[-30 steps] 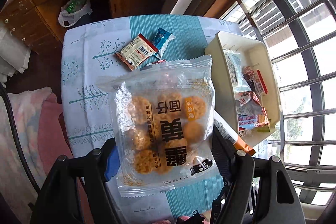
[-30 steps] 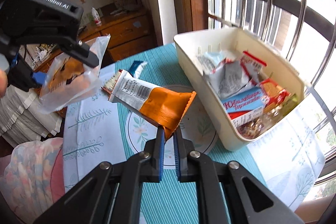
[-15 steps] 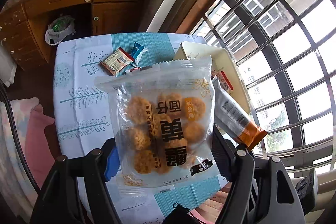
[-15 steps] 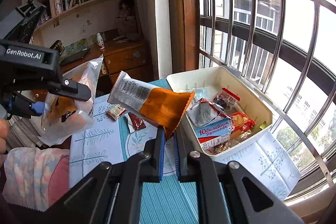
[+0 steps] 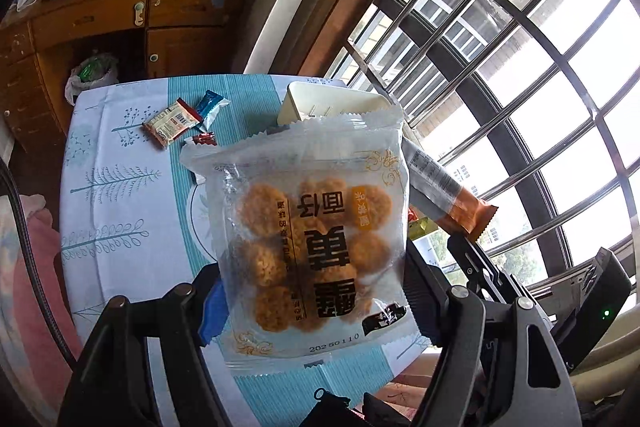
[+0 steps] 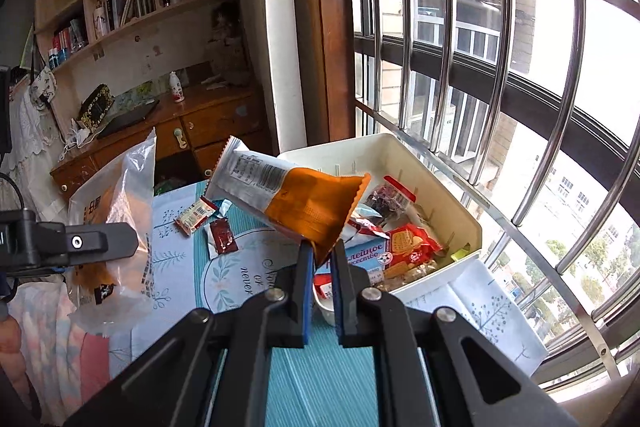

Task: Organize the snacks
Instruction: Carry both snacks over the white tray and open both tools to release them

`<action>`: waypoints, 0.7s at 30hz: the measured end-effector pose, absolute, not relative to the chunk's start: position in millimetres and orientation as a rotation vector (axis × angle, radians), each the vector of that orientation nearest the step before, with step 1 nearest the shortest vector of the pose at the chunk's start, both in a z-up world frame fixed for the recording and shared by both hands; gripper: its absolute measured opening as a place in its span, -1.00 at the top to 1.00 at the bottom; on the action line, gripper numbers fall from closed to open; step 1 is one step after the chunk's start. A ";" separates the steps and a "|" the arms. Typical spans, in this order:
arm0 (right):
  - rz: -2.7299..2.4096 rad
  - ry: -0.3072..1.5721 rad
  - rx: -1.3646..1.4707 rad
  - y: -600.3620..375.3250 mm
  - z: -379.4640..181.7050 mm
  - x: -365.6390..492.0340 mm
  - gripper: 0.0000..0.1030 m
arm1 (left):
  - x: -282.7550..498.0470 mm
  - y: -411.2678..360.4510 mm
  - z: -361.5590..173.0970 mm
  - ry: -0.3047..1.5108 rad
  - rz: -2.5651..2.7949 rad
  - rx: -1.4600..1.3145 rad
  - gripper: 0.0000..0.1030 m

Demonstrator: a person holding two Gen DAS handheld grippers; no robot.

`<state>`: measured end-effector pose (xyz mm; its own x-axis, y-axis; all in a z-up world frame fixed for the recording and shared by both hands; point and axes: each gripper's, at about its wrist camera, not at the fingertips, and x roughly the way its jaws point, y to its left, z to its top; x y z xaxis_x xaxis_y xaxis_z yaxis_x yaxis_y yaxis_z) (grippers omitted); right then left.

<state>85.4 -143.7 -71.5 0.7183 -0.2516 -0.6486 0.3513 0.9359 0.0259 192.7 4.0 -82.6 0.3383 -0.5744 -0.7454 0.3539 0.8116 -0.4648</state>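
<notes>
My left gripper [image 5: 312, 291] is shut on a clear bag of round golden cookies [image 5: 308, 227] and holds it high above the table; the bag also shows in the right wrist view [image 6: 116, 227]. My right gripper [image 6: 320, 259] is shut on the corner of an orange and white snack packet [image 6: 296, 195], which also shows in the left wrist view [image 5: 448, 191]. It hangs above the near end of the cream basket [image 6: 448, 195], which holds several snacks. The cookie bag hides most of the basket [image 5: 320, 99] in the left wrist view.
Three small packets lie on the blue and white tablecloth [image 5: 108, 187]: a tan one [image 5: 172, 121], a blue one [image 5: 210, 105] and a dark red one [image 6: 222, 237]. A barred window [image 6: 500, 67] runs along the right. A wooden desk [image 5: 120, 27] stands behind the table.
Both grippers have risen higher above the table with their snacks. The orange packet has moved over toward the basket, and the table looks smaller and farther away.
</notes>
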 end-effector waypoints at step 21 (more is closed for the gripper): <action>-0.173 0.769 0.010 -290.1 -80.5 119.6 0.84 | 209.3 -151.6 -88.3 0.988 -0.545 -0.327 -0.44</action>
